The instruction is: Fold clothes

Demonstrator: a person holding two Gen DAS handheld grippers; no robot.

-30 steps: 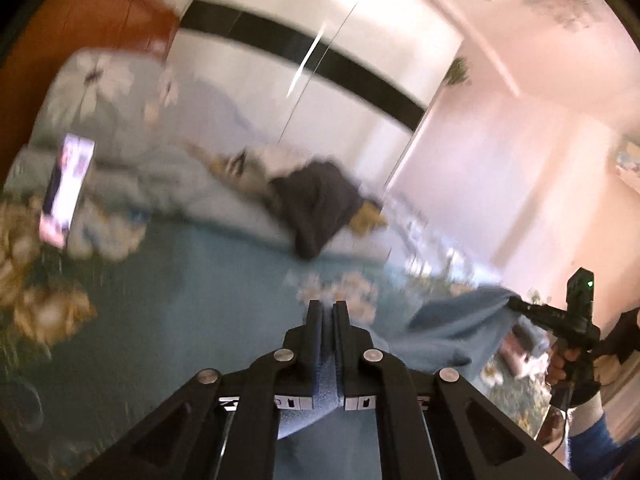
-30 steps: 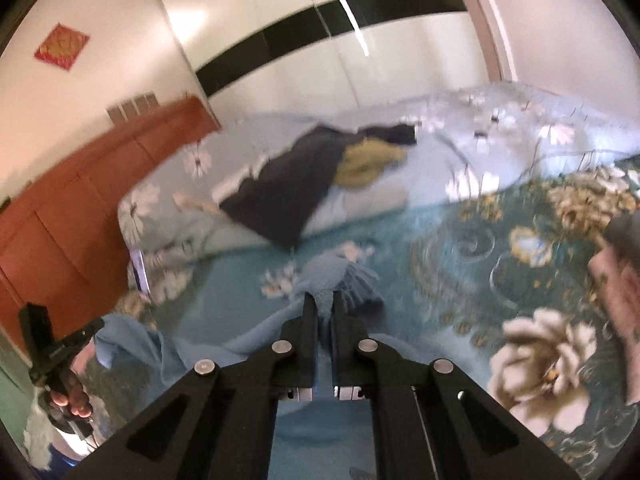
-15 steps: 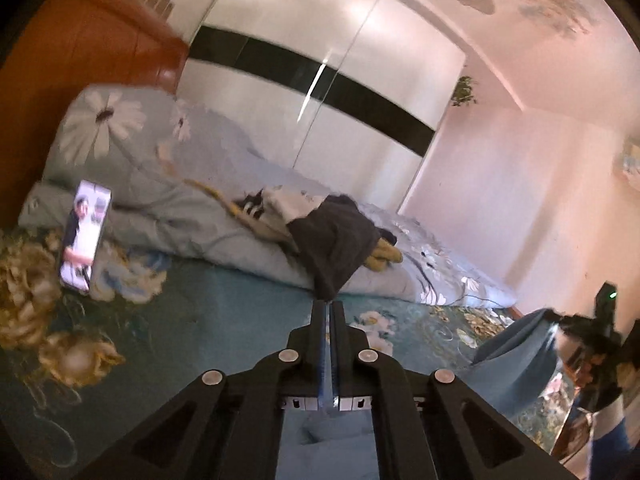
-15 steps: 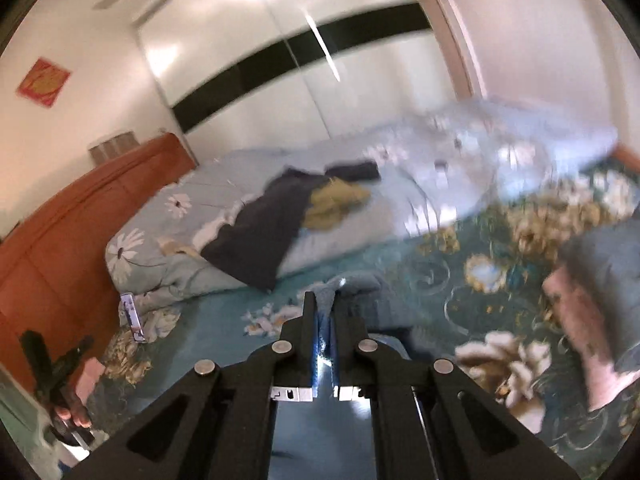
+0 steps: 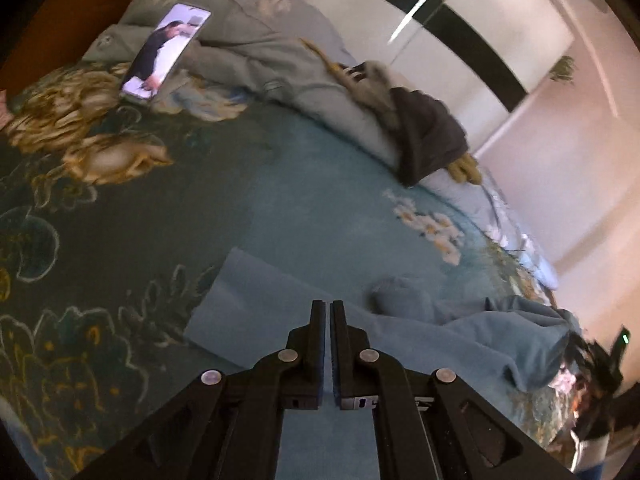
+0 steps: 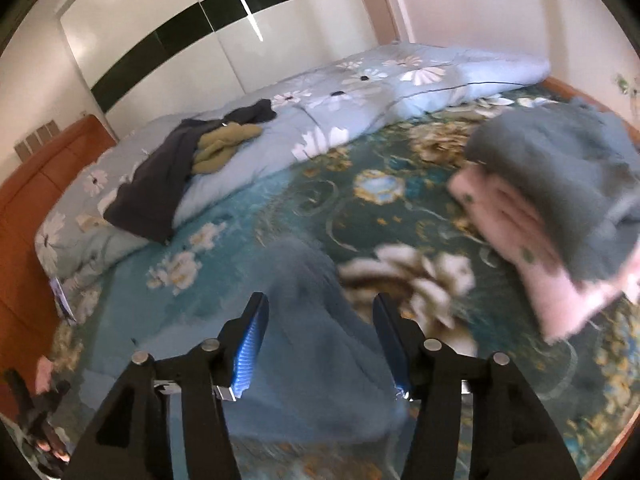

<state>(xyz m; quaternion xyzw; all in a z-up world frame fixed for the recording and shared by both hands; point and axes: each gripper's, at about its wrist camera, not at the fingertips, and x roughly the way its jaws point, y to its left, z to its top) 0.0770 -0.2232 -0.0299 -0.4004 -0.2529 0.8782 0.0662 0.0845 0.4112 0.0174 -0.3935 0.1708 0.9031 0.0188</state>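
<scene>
1. The blue garment (image 5: 280,300), held up off the bed (image 5: 120,208) between both tools one second earlier, now lay spread on the bedcover, its folded left edge straight and flat.
2. The left tool (image 5: 329,308) remained pinched narrow on the garment's near edge, a thin strip of blue cloth between its fingers.
3. The right tool (image 6: 318,308) had been shut on the cloth before; its jaws were now opening, with the bunched blue fabric lying between them but not pressed by the pads.
4. Both views looked lower onto the bed than earlier.
5. A phone (image 5: 166,50) leaned on the pale duvet (image 5: 256,40) at the far edge, well apart from the garment.
6. Dark and olive clothes (image 6: 172,168) lay heaped on the duvet.
7. A folded stack (image 6: 560,208), grey over pink, sat to the right, near the bed's edge.
8. Bare bedcover lay open between garment and duvet.
</scene>
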